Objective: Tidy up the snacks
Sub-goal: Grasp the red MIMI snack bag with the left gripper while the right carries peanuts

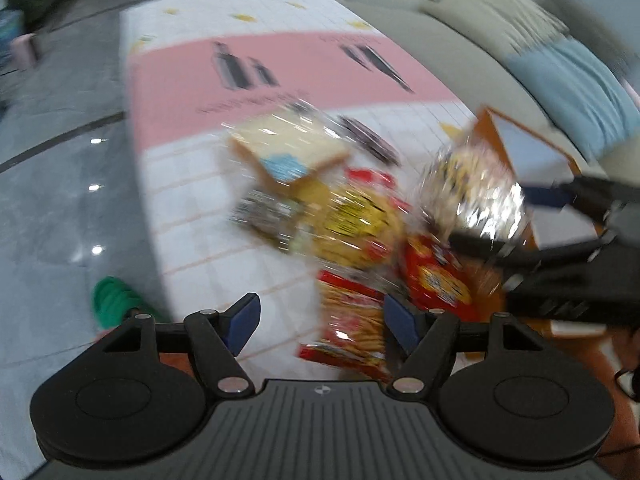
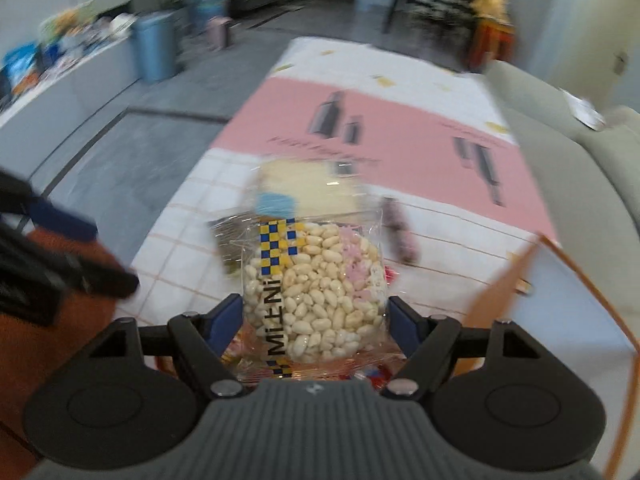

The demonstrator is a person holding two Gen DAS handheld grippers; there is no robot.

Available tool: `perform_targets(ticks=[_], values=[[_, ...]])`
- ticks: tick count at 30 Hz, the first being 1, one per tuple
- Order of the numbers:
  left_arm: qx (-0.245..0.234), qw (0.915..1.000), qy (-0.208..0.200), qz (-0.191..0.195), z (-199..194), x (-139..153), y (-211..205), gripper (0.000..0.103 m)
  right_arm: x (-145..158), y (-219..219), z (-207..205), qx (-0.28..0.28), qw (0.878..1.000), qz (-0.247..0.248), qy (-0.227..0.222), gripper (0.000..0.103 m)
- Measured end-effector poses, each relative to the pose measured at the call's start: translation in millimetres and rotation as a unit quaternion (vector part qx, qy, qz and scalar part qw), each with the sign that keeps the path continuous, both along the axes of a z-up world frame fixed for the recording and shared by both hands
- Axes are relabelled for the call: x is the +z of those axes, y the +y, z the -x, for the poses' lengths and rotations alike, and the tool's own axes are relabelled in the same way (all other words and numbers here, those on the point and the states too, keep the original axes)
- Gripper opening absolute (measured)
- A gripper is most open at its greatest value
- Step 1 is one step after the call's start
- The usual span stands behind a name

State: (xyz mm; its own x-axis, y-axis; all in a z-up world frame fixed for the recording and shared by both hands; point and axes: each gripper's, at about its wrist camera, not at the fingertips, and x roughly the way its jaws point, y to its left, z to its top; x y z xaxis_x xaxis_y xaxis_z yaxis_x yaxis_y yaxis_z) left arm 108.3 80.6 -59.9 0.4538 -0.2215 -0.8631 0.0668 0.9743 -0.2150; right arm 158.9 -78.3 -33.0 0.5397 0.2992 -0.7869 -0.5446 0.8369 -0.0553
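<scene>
Where blur smears, snack pile [image 1: 352, 232] unreadable

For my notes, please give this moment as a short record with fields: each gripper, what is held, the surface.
left gripper: open, empty, above a red snack packet
right gripper: shut on puffed rice cake packet
held item: clear wrapper, white puffed grains, lifted off the table
surface: pink and white tablecloth
nearby: orange-edged box
</scene>
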Motion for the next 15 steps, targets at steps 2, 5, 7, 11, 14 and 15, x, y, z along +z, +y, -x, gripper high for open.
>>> perform_targets(ticks=[2,5,7,11,14,15], values=[[-0.034,0.9994,0.011,-0.005,-7,-9,-15,0.083,7,-17,3,-0.028,1.000,-0.014,0.002,0.075],[-0.074,0.9964,0.021,-0.035,-13,-20,-35,0.083,12,-33,8,-0.056,0.998,-0.019,-0.002,0.075],[-0.101,0.9930,0.032,-0.054,-15,-29,-48,0.083,14,-42,12,-0.072,0.997,-0.025,-0.005,0.075],[-0.143,0.9819,0.045,-0.116,-9,-44,-65,0.081,17,-63,15,-0.098,0.994,-0.045,0.002,0.076],[-0.168,0.9736,0.056,-0.144,-6,-51,-70,0.076,15,-70,16,-0.108,0.993,-0.047,0.001,0.076],[-0.173,0.9718,0.056,-0.150,-5,-51,-71,0.075,15,-72,17,-0.111,0.993,-0.048,0.002,0.076]])
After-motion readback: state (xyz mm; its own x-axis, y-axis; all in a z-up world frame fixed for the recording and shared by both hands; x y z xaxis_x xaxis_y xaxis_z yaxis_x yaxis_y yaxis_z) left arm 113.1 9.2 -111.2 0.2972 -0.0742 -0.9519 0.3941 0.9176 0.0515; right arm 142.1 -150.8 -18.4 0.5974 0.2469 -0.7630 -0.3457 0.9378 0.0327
